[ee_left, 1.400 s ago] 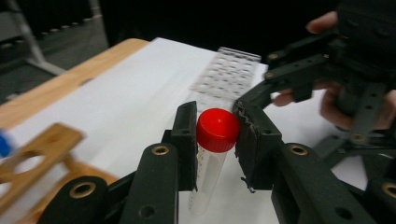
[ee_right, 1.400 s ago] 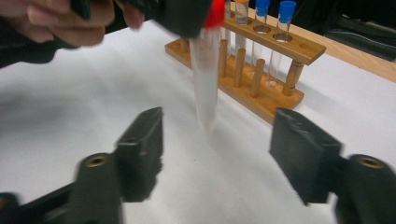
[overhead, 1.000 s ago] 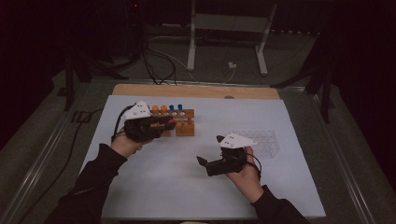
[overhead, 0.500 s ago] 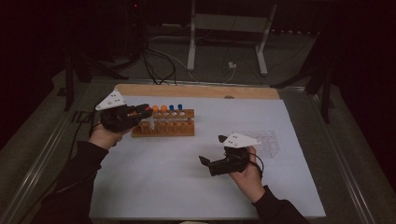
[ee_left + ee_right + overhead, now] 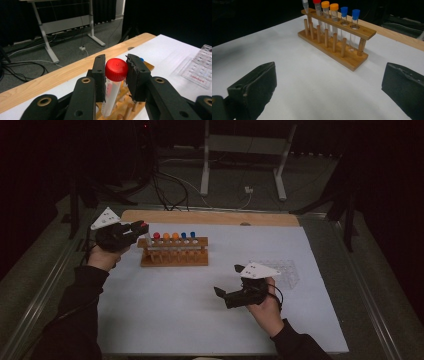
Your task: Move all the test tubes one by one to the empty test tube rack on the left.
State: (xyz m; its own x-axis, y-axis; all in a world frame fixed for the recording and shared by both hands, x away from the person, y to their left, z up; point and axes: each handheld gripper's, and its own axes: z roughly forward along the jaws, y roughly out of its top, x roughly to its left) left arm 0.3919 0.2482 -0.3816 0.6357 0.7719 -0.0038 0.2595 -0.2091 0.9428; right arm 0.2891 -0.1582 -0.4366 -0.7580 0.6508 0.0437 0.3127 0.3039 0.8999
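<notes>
My left gripper (image 5: 136,229) is shut on a clear test tube with a red cap (image 5: 116,70), pads pressing just under the cap. It holds the tube upright above the left end of a wooden tube rack (image 5: 174,254); the tube's tip (image 5: 305,4) hangs over the rack's end hole. The rack (image 5: 337,50) holds a red-capped tube (image 5: 317,2), two orange-capped tubes (image 5: 329,6) and two blue-capped tubes (image 5: 350,12). My right gripper (image 5: 229,281) stands open near the front right of the white mat, jaws wide apart and pointing toward the rack, nothing between them (image 5: 332,82).
A clear plastic tray (image 5: 282,270) lies on the mat just beyond my right hand, also seen in the left gripper view (image 5: 202,67). A wooden board (image 5: 210,217) runs along the mat's far edge. Cables and a metal stand's legs (image 5: 240,175) lie on the floor behind.
My left gripper has moved left from over the middle of the rack to its left end, carrying the red-capped tube. The right gripper has stayed put.
</notes>
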